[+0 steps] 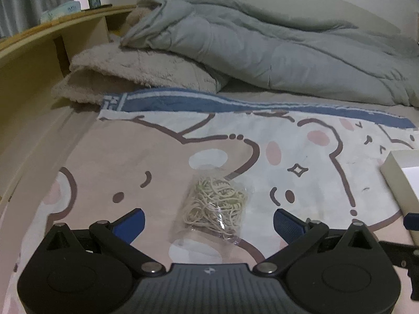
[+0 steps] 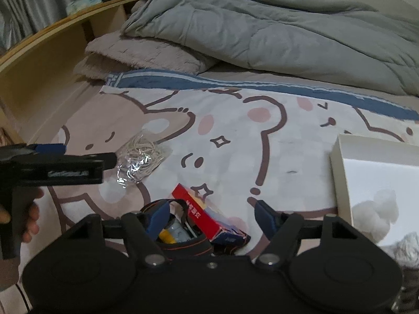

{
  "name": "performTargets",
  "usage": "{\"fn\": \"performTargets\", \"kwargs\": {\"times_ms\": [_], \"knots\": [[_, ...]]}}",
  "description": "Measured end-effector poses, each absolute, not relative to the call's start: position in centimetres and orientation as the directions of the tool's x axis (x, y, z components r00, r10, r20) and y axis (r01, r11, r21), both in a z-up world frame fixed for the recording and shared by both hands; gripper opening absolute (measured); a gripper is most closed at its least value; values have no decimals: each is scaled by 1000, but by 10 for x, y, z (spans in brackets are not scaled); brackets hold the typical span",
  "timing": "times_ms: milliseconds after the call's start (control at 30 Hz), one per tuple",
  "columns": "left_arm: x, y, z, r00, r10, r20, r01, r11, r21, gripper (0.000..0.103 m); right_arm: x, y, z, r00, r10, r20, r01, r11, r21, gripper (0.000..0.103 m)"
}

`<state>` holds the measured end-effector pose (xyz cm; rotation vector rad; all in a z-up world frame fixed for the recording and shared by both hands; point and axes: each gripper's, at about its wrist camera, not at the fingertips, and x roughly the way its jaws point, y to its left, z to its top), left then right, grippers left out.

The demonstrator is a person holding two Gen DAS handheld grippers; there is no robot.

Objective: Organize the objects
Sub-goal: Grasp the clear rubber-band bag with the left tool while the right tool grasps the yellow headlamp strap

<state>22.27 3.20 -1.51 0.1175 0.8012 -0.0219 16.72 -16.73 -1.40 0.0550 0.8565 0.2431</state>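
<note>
My left gripper (image 1: 209, 216) gapes wide, empty, straddling the bag of rubber bands (image 1: 216, 205) on the bear blanket (image 1: 301, 141), lined up to pinch; right gripper (image 2: 209, 210) open too, holding nothing, over a black pouch (image 2: 183, 238) with a red box (image 2: 199, 213), unseen from left; white box (image 2: 377, 180) further right.

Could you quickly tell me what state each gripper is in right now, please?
Left gripper: open, holding nothing, fingers either side of the bag of rubber bands.
Right gripper: open, holding nothing, over the red box.
</note>
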Motion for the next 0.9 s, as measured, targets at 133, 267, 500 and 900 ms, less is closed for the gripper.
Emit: {"fn": "performTargets", "kwargs": {"times_ms": [133, 267, 500, 900], "knots": [[235, 31, -27, 686, 27, -727, 62, 993, 96, 103, 175, -160, -23, 613, 249, -750, -243, 963, 121, 66], [248, 33, -38, 671, 31, -740, 46, 996, 83, 103, 183, -155, -31, 590, 261, -764, -282, 953, 107, 64], [268, 30, -55, 660, 28, -750, 44, 996, 76, 103, 190, -160, -31, 557, 283, -781, -363, 928, 77, 58], [284, 24, -79, 642, 48, -766, 39, 995, 96, 102, 200, -154, -40, 564, 339, -753, -395, 911, 114, 44]]}}
